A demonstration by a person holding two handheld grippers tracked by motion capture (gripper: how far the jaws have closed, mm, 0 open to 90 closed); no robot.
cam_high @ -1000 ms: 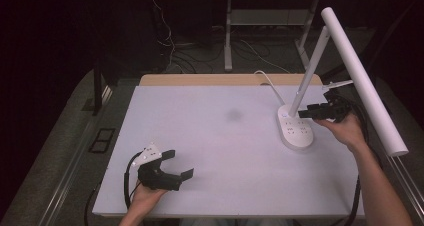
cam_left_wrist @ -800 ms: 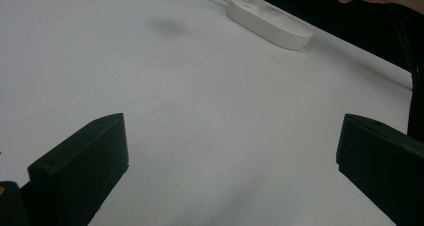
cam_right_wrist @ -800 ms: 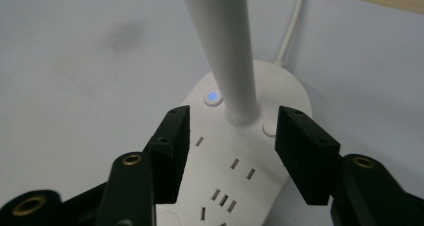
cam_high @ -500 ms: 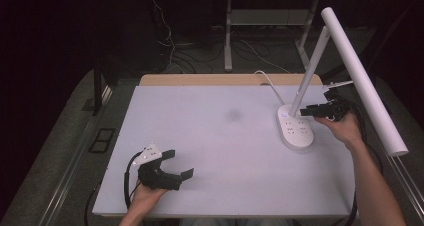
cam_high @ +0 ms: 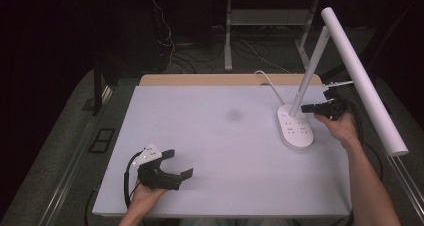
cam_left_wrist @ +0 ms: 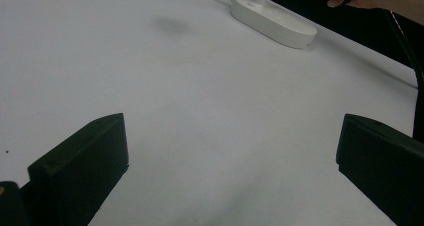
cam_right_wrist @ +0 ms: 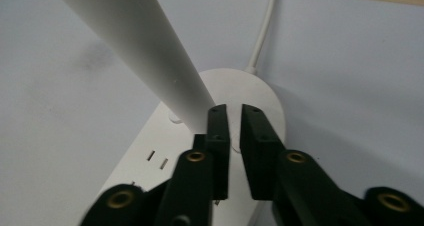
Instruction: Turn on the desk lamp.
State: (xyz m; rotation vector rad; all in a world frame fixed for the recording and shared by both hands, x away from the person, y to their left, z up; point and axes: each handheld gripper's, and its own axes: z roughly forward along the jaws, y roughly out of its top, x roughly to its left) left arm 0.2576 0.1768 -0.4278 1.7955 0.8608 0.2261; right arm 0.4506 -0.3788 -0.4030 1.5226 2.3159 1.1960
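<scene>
A wide white table (cam_high: 220, 136) takes up most of the room in front of me, bare but for one thing: a white desk lamp (cam_high: 305, 116) standing toward its far right side. Its long tube head (cam_high: 362, 76) slants out past the table's right edge, carried on a thin stem (cam_high: 310, 71) that leans up from an oval base (cam_high: 296, 128). A white cord (cam_high: 267, 81) runs from the base toward the back edge.

I'd judge the lamp top-heavy: a light, stiff plastic body with the weight low in the base, smooth enough to slip. The stem close above the base looks the safest place to grip; the far end of the head would lever it over.

The right gripper (cam_high: 314, 106) sits just beside the stem, low down over the base. In the right gripper view its jaws are nearly together, a thin gap left, with nothing between them. The left gripper (cam_high: 172, 166) rests near the front left, well apart from the lamp, jaws spread wide over bare tabletop.

No containers anywhere here.
</scene>
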